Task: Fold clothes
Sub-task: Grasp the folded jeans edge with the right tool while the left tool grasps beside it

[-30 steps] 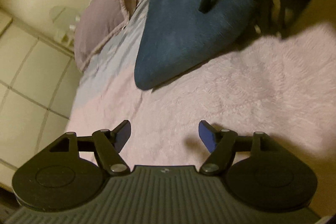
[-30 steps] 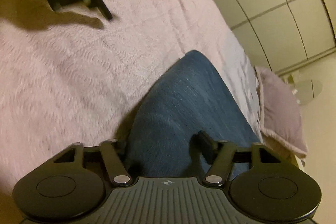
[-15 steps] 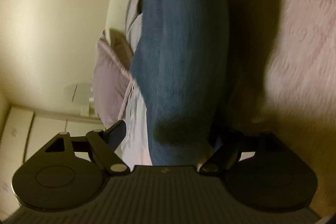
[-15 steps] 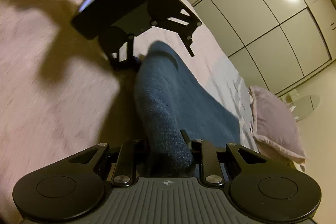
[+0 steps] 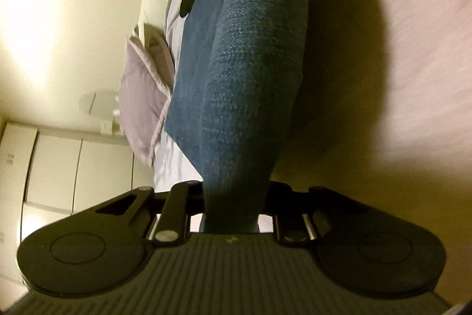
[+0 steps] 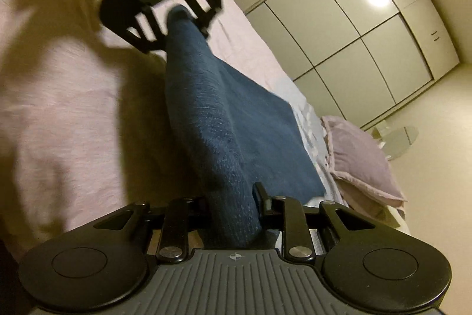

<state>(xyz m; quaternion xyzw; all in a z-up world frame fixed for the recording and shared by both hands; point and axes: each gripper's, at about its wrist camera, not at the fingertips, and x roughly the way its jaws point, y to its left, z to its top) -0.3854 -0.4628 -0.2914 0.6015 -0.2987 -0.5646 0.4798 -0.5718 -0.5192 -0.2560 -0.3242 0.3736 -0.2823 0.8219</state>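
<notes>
A dark blue knitted garment (image 5: 247,84) is stretched between both grippers above the bed. My left gripper (image 5: 234,197) is shut on one end of it; the cloth hides the fingertips. My right gripper (image 6: 234,202) is shut on the other end of the blue garment (image 6: 218,120). In the right wrist view the left gripper (image 6: 177,16) shows at the far end of the cloth, closed on its tip. The rest of the garment hangs down onto the bed on the pillow side.
The bed has a fluffy pink blanket (image 6: 59,96) and a pale sheet (image 5: 168,167). A mauve pillow (image 6: 360,155) lies at the head end. White wardrobe doors (image 6: 348,28) stand beyond the bed. A small round glass table (image 6: 404,138) is by the wall.
The left gripper moved from open above the blanket to the garment's end and shut on it. The right gripper shut on the other end. The garment is lifted and stretched.
</notes>
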